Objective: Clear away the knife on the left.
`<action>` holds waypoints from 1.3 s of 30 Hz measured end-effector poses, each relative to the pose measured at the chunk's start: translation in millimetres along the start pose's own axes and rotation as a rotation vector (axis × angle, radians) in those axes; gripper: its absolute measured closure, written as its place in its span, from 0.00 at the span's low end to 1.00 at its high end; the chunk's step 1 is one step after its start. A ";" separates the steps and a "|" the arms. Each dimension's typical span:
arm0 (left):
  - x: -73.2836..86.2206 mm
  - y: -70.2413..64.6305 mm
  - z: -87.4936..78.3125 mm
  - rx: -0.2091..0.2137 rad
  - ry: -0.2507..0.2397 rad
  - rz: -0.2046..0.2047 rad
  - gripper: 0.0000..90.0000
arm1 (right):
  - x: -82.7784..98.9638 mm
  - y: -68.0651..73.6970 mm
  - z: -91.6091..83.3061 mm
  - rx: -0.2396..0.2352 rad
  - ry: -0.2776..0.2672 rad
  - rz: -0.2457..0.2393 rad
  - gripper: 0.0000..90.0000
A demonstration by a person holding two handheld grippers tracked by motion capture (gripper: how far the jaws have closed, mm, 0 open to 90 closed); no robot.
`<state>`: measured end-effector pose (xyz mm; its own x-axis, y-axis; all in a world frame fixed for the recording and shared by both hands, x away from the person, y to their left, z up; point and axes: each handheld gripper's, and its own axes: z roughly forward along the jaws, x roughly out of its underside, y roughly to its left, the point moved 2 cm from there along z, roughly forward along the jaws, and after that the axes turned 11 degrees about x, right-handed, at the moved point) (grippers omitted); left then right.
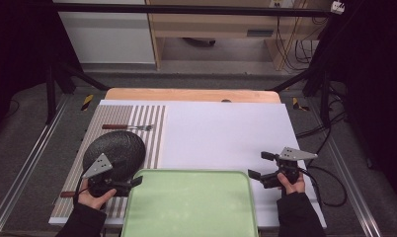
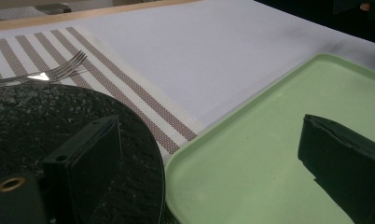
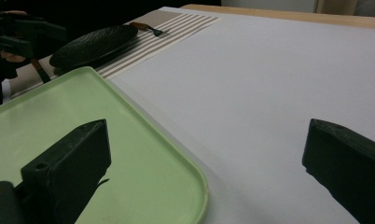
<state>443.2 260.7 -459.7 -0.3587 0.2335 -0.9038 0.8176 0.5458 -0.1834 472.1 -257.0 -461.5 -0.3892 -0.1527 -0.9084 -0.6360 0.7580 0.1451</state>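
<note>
A green tray [image 1: 191, 205] lies at the near edge of the table, its left rim just beside a black plate [image 1: 118, 148] that rests on a striped placemat [image 1: 147, 123]. The left gripper [image 1: 125, 183] hovers over the plate's near rim by the tray's left corner, jaws wide with nothing between them. The right gripper [image 1: 260, 165] hangs just off the tray's right corner above the white tabletop [image 1: 226, 133], jaws also wide and empty. Between tray and far wooden edge [image 1: 191, 95] the white surface lies open.

The left gripper view brings out the plate's rough, pebbled surface [image 2: 45, 121] and the fork's tines [image 2: 71, 63] lying on the mat beyond it; the tray rim [image 2: 185, 154] sits close against the plate. The right gripper view shows the tray's rounded corner [image 3: 195, 186] and, farther off, the plate [image 3: 94, 44] and the left gripper [image 3: 17, 35].

In the high view the fork [image 1: 127, 127] lies across the mat behind the plate, and a brown handle [image 1: 67, 194] pokes out at the mat's near left.
</note>
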 end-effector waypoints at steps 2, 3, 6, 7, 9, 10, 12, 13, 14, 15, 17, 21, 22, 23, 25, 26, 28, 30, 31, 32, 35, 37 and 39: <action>0.1 0.2 0.0 -0.005 0.009 -0.003 0.06 | -0.1 0.0 -0.2 0.000 0.001 0.001 0.01; 0.1 0.3 0.0 -0.005 0.013 -0.003 0.06 | 0.0 0.0 0.0 -0.001 0.001 0.000 0.01; -0.7 -0.4 -0.8 -0.001 0.026 0.001 0.06 | 0.0 0.1 0.1 -0.002 0.000 -0.002 0.01; -1.3 -0.7 -2.0 0.002 0.025 0.004 0.06 | 0.0 0.1 0.0 -0.004 0.000 -0.001 0.01; -2.2 -1.2 -4.3 0.006 0.020 0.004 0.06 | -0.1 0.0 -0.1 -0.002 0.000 -0.002 0.01; -2.2 -1.2 -4.3 0.006 0.020 0.004 0.06 | 0.0 -0.1 0.0 -0.002 0.001 -0.003 0.01; -2.4 -0.4 -5.8 0.007 0.032 0.005 0.06 | -0.1 0.0 0.5 0.000 0.003 -0.004 0.01; -2.5 -0.1 -6.2 0.008 0.034 0.007 0.06 | -0.1 -0.1 0.7 0.001 0.003 -0.004 0.01; -2.5 -0.1 -6.2 0.008 0.034 0.007 0.06 | 0.0 0.0 0.7 0.001 0.003 -0.006 0.01; -2.6 0.8 -7.3 0.007 0.042 0.004 0.06 | 0.1 -0.1 0.7 0.004 0.004 -0.009 0.01; -2.5 1.5 -9.1 0.002 0.049 0.001 0.06 | 0.2 -0.1 1.0 0.009 0.002 -0.008 0.02; -3.8 2.5 -13.0 0.001 0.055 0.004 0.06 | 0.1 0.1 0.8 0.009 0.002 -0.010 0.02; -4.2 2.6 -14.2 -0.001 0.055 0.004 0.06 | 0.1 -0.1 0.7 0.010 0.002 -0.009 0.02; -4.7 2.9 -15.6 -0.001 0.058 0.005 0.06 | 0.1 -0.1 0.6 0.010 0.003 -0.008 0.02; -5.4 3.6 -18.3 -0.003 0.062 0.006 0.06 | 0.2 0.1 0.5 0.008 0.004 -0.012 0.02; -5.7 4.2 -19.8 -0.007 0.064 0.008 0.06 | 0.2 0.1 0.4 0.008 0.004 -0.011 0.02; -5.8 5.5 -22.8 -0.014 0.068 0.014 0.06 | 0.0 0.0 0.3 0.007 0.002 -0.010 0.02; -5.8 6.2 -24.5 -0.017 0.067 0.015 0.05 | 0.0 -0.1 0.1 0.007 0.002 -0.010 0.02; -5.8 7.6 -27.9 -0.025 0.070 0.015 0.05 | -0.1 -0.1 0.1 0.006 0.001 -0.010 0.02; -5.9 8.1 -29.6 -0.028 0.072 0.016 0.05 | -0.1 0.0 0.1 0.005 0.001 -0.010 0.02; -6.6 9.2 -35.0 -0.026 0.069 0.019 0.05 | 0.2 0.2 0.7 0.004 0.006 -0.012 0.02; -6.9 9.5 -36.5 -0.029 0.067 0.019 0.04 | 0.4 0.3 0.7 0.005 0.008 -0.012 0.02; -7.6 9.8 -40.8 -0.028 0.067 0.020 0.04 | 0.4 0.3 0.6 0.005 0.008 -0.011 0.02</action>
<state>435.6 297.1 -438.9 -0.3724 0.2970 -0.8793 0.8123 0.5626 -0.1540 472.1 -256.4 -462.1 -0.3872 -0.1664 -0.9069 -0.6372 0.7591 0.1328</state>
